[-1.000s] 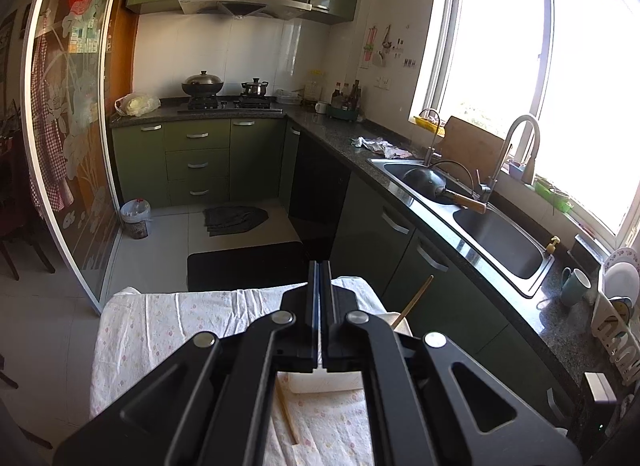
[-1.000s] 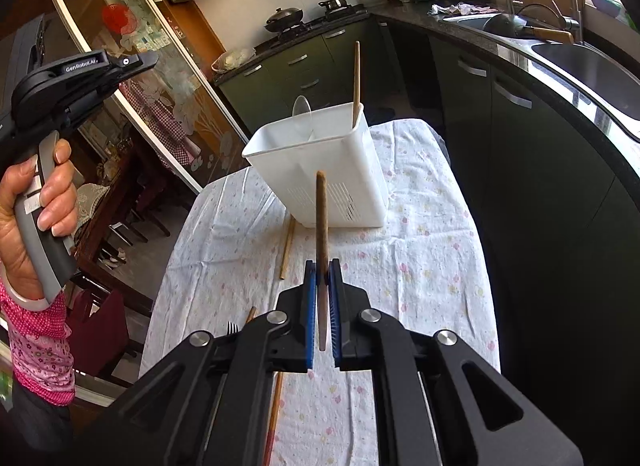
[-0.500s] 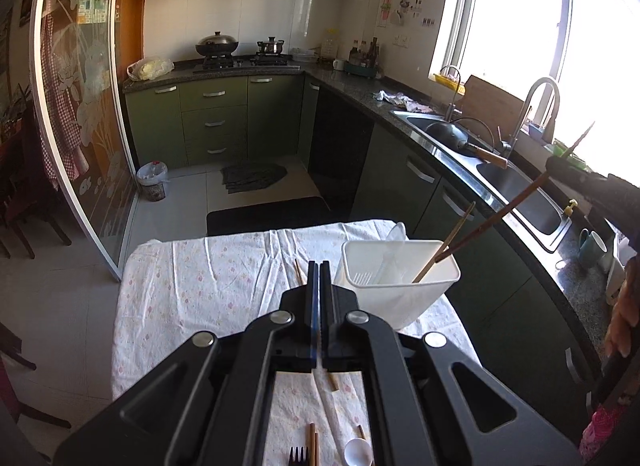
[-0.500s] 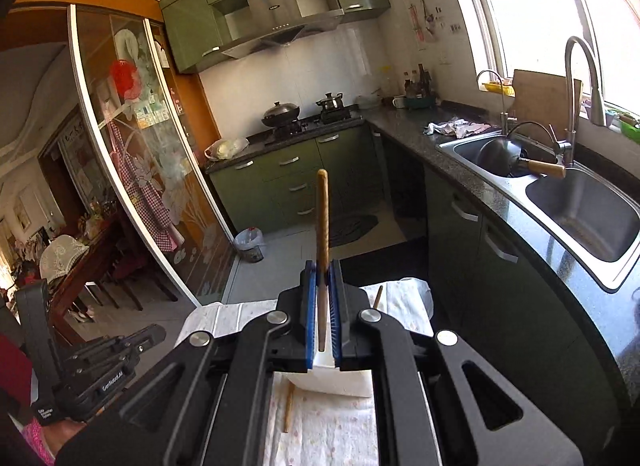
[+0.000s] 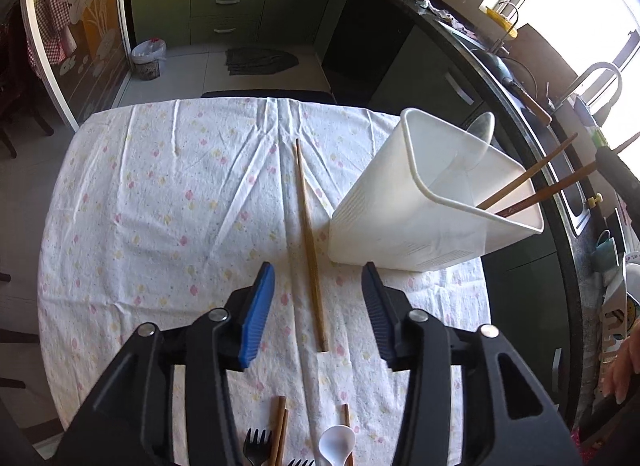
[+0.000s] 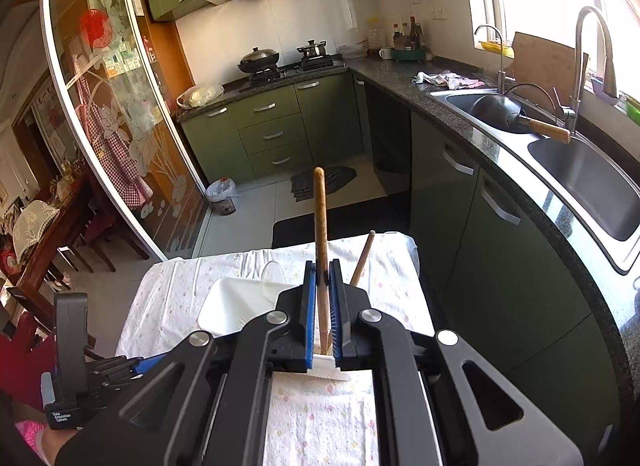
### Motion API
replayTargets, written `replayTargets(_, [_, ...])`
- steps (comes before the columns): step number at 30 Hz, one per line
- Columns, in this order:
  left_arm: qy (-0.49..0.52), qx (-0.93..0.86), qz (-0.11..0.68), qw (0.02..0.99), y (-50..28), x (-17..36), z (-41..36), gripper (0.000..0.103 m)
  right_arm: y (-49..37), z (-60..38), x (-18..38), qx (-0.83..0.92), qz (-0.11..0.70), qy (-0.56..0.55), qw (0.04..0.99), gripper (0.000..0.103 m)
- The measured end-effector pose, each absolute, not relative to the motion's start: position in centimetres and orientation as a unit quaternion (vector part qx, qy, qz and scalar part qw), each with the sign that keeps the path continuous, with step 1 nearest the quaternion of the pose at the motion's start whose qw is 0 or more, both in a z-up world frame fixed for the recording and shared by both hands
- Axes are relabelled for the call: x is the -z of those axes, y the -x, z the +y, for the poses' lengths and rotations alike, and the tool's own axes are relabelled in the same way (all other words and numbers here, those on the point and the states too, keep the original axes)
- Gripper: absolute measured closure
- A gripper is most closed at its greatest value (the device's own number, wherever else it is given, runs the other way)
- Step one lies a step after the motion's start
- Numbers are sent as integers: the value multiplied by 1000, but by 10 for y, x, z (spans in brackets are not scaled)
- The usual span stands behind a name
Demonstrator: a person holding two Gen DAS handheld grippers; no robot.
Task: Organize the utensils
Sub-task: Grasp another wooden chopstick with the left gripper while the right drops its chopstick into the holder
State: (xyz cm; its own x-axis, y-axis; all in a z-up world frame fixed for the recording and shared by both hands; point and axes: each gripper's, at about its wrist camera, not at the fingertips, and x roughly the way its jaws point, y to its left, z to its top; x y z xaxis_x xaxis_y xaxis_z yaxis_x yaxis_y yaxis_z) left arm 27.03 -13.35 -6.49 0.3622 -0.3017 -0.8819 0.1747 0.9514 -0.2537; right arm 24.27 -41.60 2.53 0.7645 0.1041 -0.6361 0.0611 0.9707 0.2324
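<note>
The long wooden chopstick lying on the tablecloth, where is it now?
In the left wrist view, the chopstick lies flat on the tablecloth, just left of the white utensil holder, its near end between the open left gripper fingers.

Forks [image 5: 256,442] and spoon [image 5: 337,444] cut off by bottom edge; chopstick's [image 6: 321,250] lower end hidden behind right tool [image 6: 321,308]

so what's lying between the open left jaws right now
In the left wrist view, a single wooden chopstick lies on the floral tablecloth between the open jaws of the left gripper, untouched, just left of the white utensil holder.
</note>
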Motion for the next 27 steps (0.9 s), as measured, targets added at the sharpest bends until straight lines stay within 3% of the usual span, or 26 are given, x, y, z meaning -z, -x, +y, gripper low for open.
replayTargets(2, [68, 134, 554, 819, -277, 72, -133, 42, -240, -417, -27, -13, 337, -117, 934, 67])
replayTargets(3, [69, 128, 556, 819, -281, 74, -134, 40, -237, -417, -29, -13, 332, -111, 937, 66])
replayTargets(8, [66, 103, 566, 815, -299, 91, -138, 41, -217, -419, -42, -27, 310, -111, 944, 64])
replayTargets(12, [90, 72, 580, 806, -322, 108, -128, 50, -180, -422, -51, -59, 284, -120, 950, 63])
replayTargets(16, [115, 63, 583, 801, -340, 122, -117, 51, -138, -431, -51, -85, 267, -134, 951, 61])
replayTargets(21, [184, 117, 582, 784, -361, 141, -114, 63, -112, -447, -26, -101, 275, -165, 942, 60])
replayTargets(25, [180, 126, 568, 793, -371, 147, -121, 69, -102, -468, 3, -100, 290, -207, 929, 60])
replayTargets(27, [167, 125, 570, 795, -377, 151, -125, 78, -98, -478, 18, -98, 299, -225, 922, 60])
